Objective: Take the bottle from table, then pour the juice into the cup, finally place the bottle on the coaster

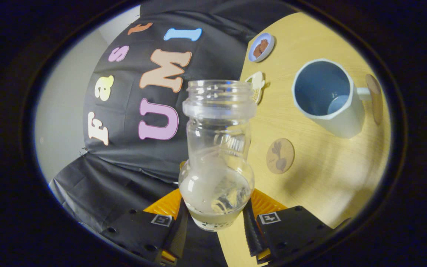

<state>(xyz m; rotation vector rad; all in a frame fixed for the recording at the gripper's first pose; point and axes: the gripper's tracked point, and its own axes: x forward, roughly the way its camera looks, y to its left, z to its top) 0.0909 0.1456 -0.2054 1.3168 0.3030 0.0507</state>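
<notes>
The gripper [215, 218] is clamped on the lower bulb of the open bottle [217, 155], held tilted off the bench [328, 178]; tipping short of the cup [328, 98] would probably spill juice near the coaster [280, 155].

Gripper [215, 222] rolled sideways, both fingers [252, 231] closed against the bottle [217, 155], lifted clear

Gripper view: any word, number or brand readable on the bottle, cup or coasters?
Bottle, clamped between the fingers of the gripper: clear, no text.
Cup: plain, no text.
Coaster beside the bottle: a picture, no words.
Square tags on the gripper: coded marks, nothing readable.
</notes>
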